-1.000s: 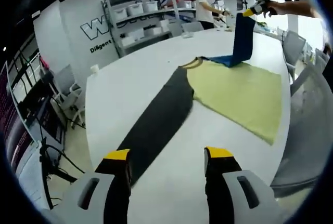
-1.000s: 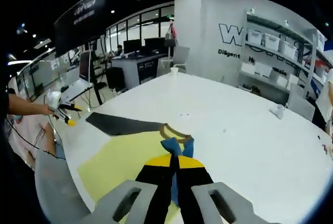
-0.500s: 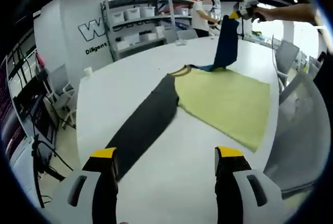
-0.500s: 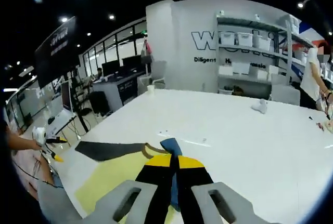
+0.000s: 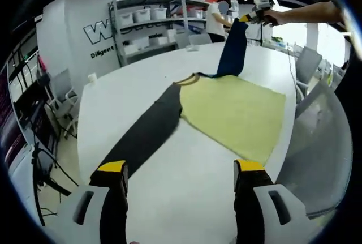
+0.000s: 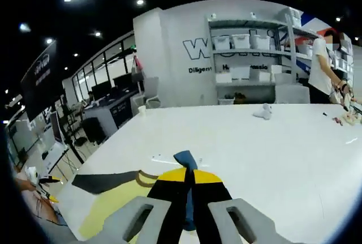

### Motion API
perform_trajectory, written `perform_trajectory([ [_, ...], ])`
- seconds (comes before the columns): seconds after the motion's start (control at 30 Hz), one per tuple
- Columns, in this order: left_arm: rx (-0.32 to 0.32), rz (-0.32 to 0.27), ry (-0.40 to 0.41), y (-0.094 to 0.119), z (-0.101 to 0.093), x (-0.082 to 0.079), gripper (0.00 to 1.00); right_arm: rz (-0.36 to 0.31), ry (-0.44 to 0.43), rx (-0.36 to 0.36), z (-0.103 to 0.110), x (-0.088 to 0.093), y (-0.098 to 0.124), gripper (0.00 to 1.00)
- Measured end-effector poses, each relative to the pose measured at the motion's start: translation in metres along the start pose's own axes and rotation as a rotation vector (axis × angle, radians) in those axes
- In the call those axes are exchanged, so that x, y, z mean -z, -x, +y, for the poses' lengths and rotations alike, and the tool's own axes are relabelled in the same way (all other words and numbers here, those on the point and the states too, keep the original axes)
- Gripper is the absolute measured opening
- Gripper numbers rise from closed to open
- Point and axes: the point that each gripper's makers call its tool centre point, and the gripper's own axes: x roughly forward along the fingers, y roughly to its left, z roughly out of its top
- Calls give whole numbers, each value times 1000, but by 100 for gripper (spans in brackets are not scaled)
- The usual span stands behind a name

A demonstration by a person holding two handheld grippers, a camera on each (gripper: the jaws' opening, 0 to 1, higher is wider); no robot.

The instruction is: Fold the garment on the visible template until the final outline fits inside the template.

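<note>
So the fold looks only just begun: the right gripper (image 5: 244, 18) pinches the blue sleeve (image 5: 232, 51) up high, the left gripper (image 5: 180, 171) hangs wide and empty, and the yellow garment (image 5: 237, 111) lies flat on the white table (image 5: 113, 102), its black sleeve (image 5: 144, 136) not folded yet.

Grey wall (image 6: 169, 68), storage shelves (image 6: 249, 46)

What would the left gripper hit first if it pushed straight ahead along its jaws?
Probably bare white table: the left gripper is open, pointing between the black sleeve and the yellow template. Depth is unclear.
</note>
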Motion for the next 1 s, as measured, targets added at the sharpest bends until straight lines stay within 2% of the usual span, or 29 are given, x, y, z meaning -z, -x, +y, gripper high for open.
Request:
perform_trajectory([
  [0.1, -3, 6, 25, 2, -4, 0, 75, 5, -48, 21, -19, 2, -3, 0],
  [0.4, -9, 29, 44, 3, -17, 2, 75, 21, -98, 77, -64, 10, -4, 0],
  [0.47, -9, 37, 47, 1, -19, 1, 76, 32, -133, 101, -76, 18, -1, 0],
  [0.63, -7, 39, 42, -1, -24, -6, 75, 72, -153, 146, -105, 52, 8, 0],
  [0.73, -5, 49, 40, -3, -24, -8, 75, 80, -186, 168, -121, 65, 15, 0],
  [1.0, 6, 82, 37, -11, -32, -8, 75, 76, -178, 164, -153, 86, 16, 0],
])
